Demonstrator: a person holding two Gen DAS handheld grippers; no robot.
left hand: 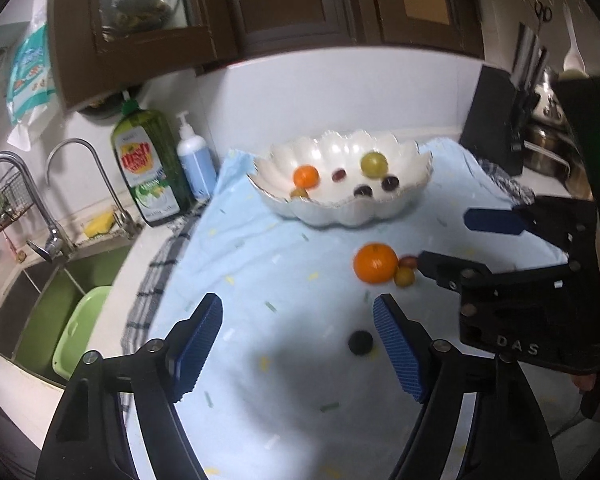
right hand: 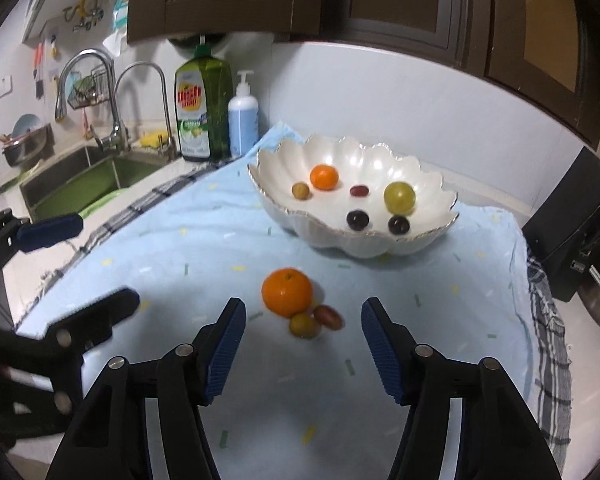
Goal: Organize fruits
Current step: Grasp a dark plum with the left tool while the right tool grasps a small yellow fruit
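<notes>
A white scalloped bowl (right hand: 360, 245) on the pale blue cloth (right hand: 204, 248) holds a small orange (right hand: 324, 177), a green fruit (right hand: 399, 197), two dark grapes (right hand: 357, 220) and other small fruits. In front of it lie a larger orange (right hand: 287, 291), a yellow-brown fruit (right hand: 303, 325) and a red grape (right hand: 329, 316), close together. My right gripper (right hand: 304, 307) is open just short of this cluster and touches none of it. My left gripper (left hand: 298, 312) is open over the cloth. A lone dark grape (left hand: 360, 343) lies near its right finger (left hand: 396, 344).
A sink (left hand: 40, 304) with a green basin (left hand: 82, 328) and two taps lies to the left. A dish soap bottle (left hand: 148, 168) and a pump bottle (left hand: 196, 160) stand at the cloth's back left corner. A black appliance (right hand: 568, 236) and pots stand on the right, with dark cupboards overhead.
</notes>
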